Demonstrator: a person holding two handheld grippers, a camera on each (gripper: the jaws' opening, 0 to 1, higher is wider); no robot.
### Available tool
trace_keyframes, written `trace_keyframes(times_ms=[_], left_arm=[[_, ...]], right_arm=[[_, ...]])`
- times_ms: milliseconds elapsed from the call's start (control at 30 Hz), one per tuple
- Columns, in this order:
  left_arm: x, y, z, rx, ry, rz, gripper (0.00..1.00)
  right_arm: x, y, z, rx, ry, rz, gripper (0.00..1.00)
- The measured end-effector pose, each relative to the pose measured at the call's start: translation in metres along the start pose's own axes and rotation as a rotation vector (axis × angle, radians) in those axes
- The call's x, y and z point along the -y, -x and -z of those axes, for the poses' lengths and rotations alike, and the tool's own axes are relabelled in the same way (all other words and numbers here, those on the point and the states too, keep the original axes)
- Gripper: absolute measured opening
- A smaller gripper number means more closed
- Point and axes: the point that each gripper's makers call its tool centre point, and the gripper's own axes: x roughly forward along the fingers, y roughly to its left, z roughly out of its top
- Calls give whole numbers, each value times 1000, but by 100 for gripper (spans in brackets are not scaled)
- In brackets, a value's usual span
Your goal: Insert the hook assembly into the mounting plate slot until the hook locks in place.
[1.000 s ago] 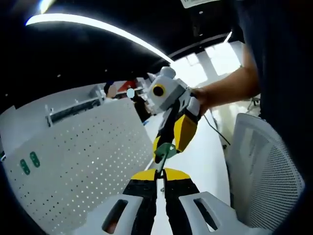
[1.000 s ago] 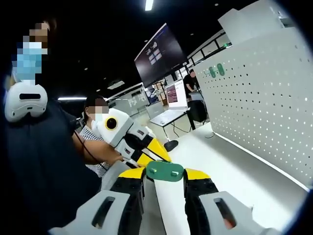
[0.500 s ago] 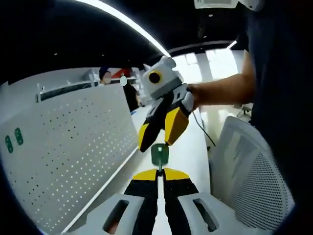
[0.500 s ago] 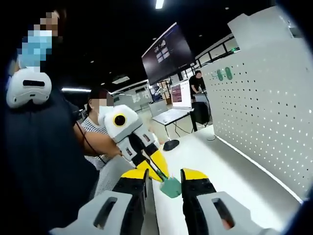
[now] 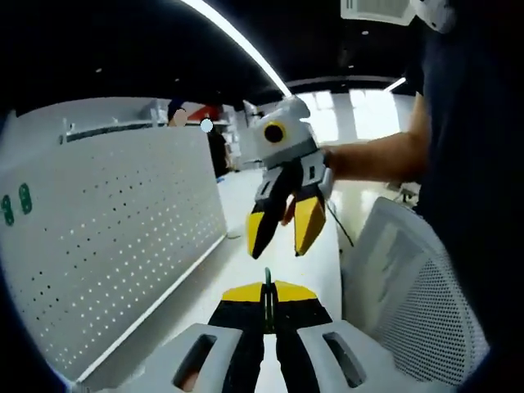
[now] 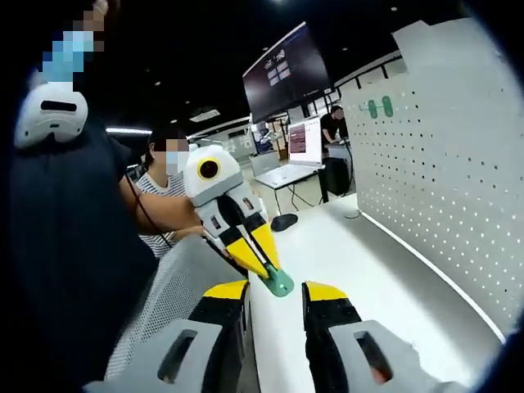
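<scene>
1. The green hook assembly [image 6: 278, 283] is pinched at the tips of the left gripper's [image 5: 265, 296] closed yellow jaws, edge-on in the left gripper view.
2. It sits between and just above the right gripper's [image 6: 274, 292] parted jaw tips, untouched by them.

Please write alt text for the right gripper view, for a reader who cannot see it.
The left claw, entering from the left, holds a green hook piece between the open tips of the right claw. A white pegboard stands to the right.
</scene>
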Motion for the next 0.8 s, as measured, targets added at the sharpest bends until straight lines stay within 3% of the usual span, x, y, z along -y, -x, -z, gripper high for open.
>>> trace_keyframes(times_ms=[267, 467, 567, 800], left_arm=[[-1, 8, -27, 140, 116, 39, 2], [6, 14, -46, 230, 163, 100, 2], [10, 16, -50, 242, 160, 120, 2], [16, 13, -51, 244, 160, 147, 2]], right_arm=[[-4, -5, -7, 49, 11, -15, 29], [-19, -14, -17, 83, 45, -84, 29], [-26, -15, -24, 115, 46, -116, 29], [-35, -22, -27, 103, 71, -150, 25]])
